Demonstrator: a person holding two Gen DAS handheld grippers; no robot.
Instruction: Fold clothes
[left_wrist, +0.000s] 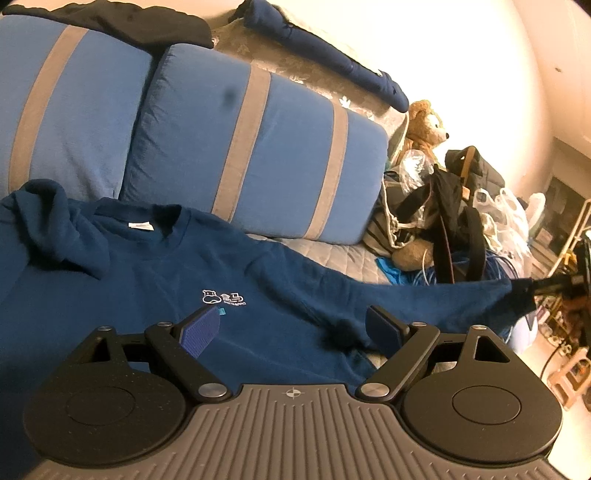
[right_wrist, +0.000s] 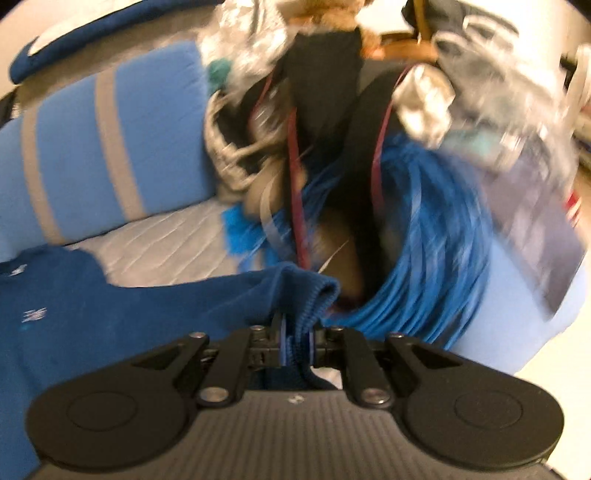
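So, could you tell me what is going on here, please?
A person with a handheld gripper in each hand is folding a dark blue sweatshirt spread on a grey quilted sofa seat. The right gripper has its fingers shut on the ribbed sleeve cuff. The left gripper hovers open above the chest.

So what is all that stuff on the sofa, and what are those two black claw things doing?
sweatshirt: one, dark blue, white logo, spread on the seat.
sleeve cuff: one, dark blue, ribbed, lifted off the seat.
cushions: two, light blue with grey stripes, against the back.
dark blue garment: one, along the top of the sofa back.
black garment: one, on top of the far cushion.
teddy bear: one, tan, at the sofa's cluttered end.
coiled cable: one bundle, bright blue, beside the bear.
plastic bags: several, clear.
left gripper: black, open above the sweatshirt.
right gripper: black, shut on the sleeve cuff.
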